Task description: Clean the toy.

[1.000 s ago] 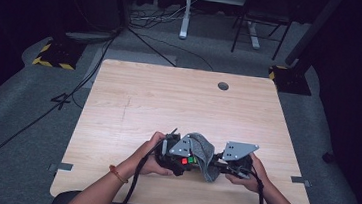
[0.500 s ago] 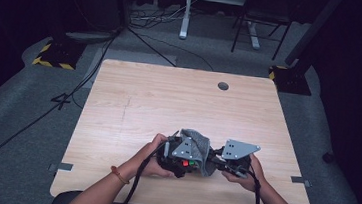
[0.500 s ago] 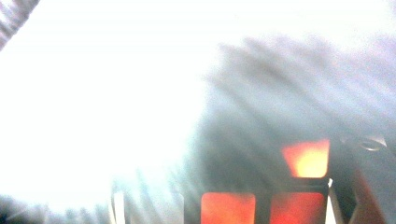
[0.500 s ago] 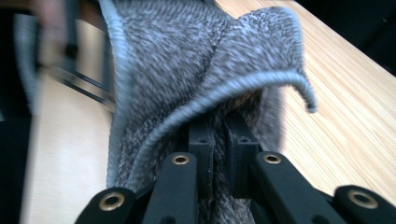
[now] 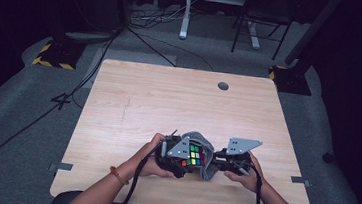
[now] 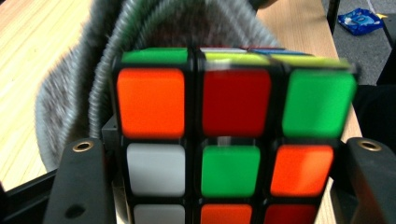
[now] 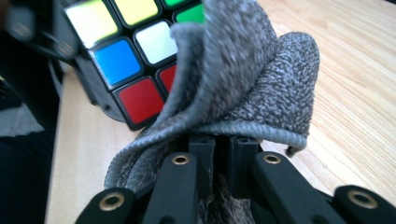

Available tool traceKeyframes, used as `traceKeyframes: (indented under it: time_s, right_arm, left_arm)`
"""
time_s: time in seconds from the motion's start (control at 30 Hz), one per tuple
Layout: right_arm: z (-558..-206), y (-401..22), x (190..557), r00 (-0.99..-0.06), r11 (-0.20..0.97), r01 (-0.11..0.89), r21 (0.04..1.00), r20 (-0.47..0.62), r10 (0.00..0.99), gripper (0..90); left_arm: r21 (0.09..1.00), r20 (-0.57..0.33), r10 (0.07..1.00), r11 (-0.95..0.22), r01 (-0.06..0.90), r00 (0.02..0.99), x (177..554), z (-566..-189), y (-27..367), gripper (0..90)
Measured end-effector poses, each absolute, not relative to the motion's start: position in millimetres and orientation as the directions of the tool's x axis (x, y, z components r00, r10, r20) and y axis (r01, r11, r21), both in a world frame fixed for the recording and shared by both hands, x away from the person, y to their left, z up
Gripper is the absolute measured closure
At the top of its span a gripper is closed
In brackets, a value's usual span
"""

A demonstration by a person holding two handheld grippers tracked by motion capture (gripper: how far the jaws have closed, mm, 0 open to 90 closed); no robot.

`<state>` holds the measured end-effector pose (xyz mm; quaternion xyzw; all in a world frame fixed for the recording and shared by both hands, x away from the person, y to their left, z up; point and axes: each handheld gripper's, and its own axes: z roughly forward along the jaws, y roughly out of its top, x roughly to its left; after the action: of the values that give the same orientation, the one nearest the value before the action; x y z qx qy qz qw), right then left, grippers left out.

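A Rubik's cube [image 5: 194, 156] is held just above the wooden table [image 5: 169, 101] near its front edge, with my left gripper [image 5: 176, 154] shut on its sides. In the left gripper view the cube [image 6: 231, 130] sits between the two black jaws of the left gripper [image 6: 226, 149], and a grey cloth [image 6: 65, 107] curls behind it. My right gripper [image 5: 221, 161] is shut on that grey cloth [image 5: 206, 170]. In the right gripper view the cloth [image 7: 252, 93] folds up from the right gripper [image 7: 222, 144] and drapes against the cube [image 7: 121, 60].
A round cable hole [image 5: 223, 86] lies at the table's far side. Cables [image 5: 140, 33] and a desk frame [image 5: 213, 4] are on the floor beyond. A blue packet [image 6: 362, 21] lies on the floor off the table's edge.
The cube's coloured top face now shows between the grippers, where the cloth covered more of it before. Both hands stayed near the front edge.
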<state>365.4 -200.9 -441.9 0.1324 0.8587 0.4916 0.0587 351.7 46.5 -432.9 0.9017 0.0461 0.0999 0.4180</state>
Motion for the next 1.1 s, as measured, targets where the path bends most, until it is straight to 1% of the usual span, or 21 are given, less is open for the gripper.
traceKeyframes:
  time_s: [0.07, 0.2, 0.23, 0.43, 0.53, 0.6, 0.63, 0.67, 0.87, 0.9, 1.03, 1.1]
  right_arm:
    - [-438.2, -201.3, 362.1, -0.961, 0.455, 0.167, 0.874, 0.042, 0.272, 83.2]
    - [-431.5, -200.6, 355.6, -0.962, 0.443, 0.138, 0.886, 0.013, 0.273, 83.1]
    - [-430.5, -201.1, 355.4, -0.961, 0.441, 0.137, 0.887, 0.012, 0.276, 83.1]
    - [-424.2, -203.2, 353.8, -0.96, 0.439, 0.121, 0.89, -0.007, 0.279, 83.0]
    - [-431.5, -200.7, 358.9, -0.955, 0.489, 0.139, 0.861, -0.014, 0.296, 83.0]
    - [-437.6, -199.3, 361.1, -0.956, 0.501, 0.153, 0.852, -0.001, 0.295, 82.9]
    - [-446.6, -196.1, 363.0, -0.96, 0.52, 0.166, 0.838, 0.016, 0.28, 82.9]
    - [-447.0, -195.1, 362.7, -0.963, 0.518, 0.161, 0.84, 0.018, 0.27, 83.0]
    - [-442.4, -197.3, 358.7, -0.96, 0.475, 0.167, 0.864, 0.033, 0.278, 83.2]
    - [-441.3, -196.3, 354.7, -0.96, 0.478, 0.153, 0.865, 0.014, 0.281, 83.3]
    - [-440.2, -196.0, 353.2, -0.964, 0.46, 0.14, 0.877, 0.014, 0.267, 83.3]
    - [-439.3, -196.2, 353.1, -0.967, 0.442, 0.131, 0.887, 0.016, 0.255, 83.3]
  left_arm:
    - [0.765, 0.151, 0.158, -0.644, -0.014, 0.976, 350.2, -432.6, 46.2, 32.7]
    - [0.768, 0.152, 0.171, -0.641, -0.007, 0.973, 349.7, -431.4, 48.1, 32.4]
    - [0.756, 0.168, 0.181, -0.655, -0.009, 0.969, 350.1, -432.2, 47.2, 32.3]
    - [0.77, 0.161, 0.19, -0.638, -0.002, 0.968, 351.3, -432.2, 48.5, 33.0]
    - [0.79, 0.161, 0.197, -0.614, -0.007, 0.967, 350.1, -428.5, 47.2, 33.3]
    - [0.784, 0.17, 0.197, -0.621, -0.011, 0.966, 349.5, -427.8, 46.4, 33.3]
    - [0.776, 0.18, 0.196, -0.631, -0.017, 0.964, 349.5, -428.1, 45.4, 33.2]
    - [0.767, 0.183, 0.202, -0.642, -0.011, 0.962, 349.8, -429.8, 44.6, 33.1]
    - [0.758, 0.134, 0.215, -0.651, 0.04, 0.967, 357.1, -436.7, 46.9, 32.6]
    - [0.755, 0.127, 0.214, -0.654, 0.046, 0.969, 357.9, -436.6, 47.4, 31.4]
    - [0.755, 0.106, 0.216, -0.653, 0.063, 0.971, 359.8, -437.1, 49.4, 28.8]
    - [0.741, 0.119, 0.215, -0.669, 0.057, 0.969, 359.2, -437.5, 49.2, 30.1]
